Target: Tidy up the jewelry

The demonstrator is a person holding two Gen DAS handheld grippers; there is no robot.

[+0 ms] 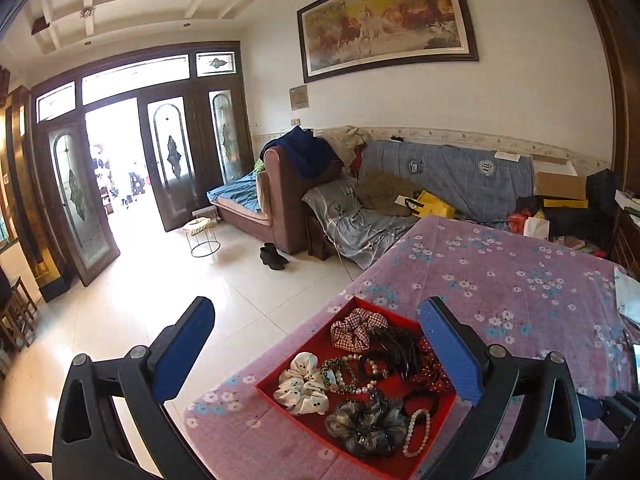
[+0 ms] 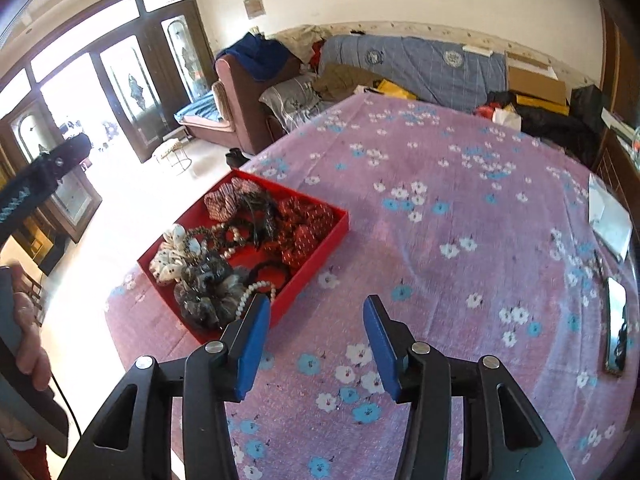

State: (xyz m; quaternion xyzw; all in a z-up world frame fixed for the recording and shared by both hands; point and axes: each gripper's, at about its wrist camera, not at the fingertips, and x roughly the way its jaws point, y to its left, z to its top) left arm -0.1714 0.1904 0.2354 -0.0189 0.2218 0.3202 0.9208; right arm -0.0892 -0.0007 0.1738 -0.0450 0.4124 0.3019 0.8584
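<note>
Open right tool (image 2: 316, 340) — beside red tray (image 2: 320, 236)

1. A shallow red rectangular tray (image 2: 320, 240) lies flat on the table, open-topped and crowded.
2. A plaid red-and-white fabric scrunchie (image 1: 358, 330) sits at the tray's 12 o'clock corner.
3. A cream printed scrunchie (image 1: 302, 386) lies at 9 o'clock.
4. A grey-black gauzy scrunchie (image 1: 368, 426) fills 6 o'clock, touching a white pearl bead bracelet (image 1: 418, 432) at 5 o'clock.
5. A red dotted scrunchie (image 2: 304, 226) lies at 3 o'clock.
</note>
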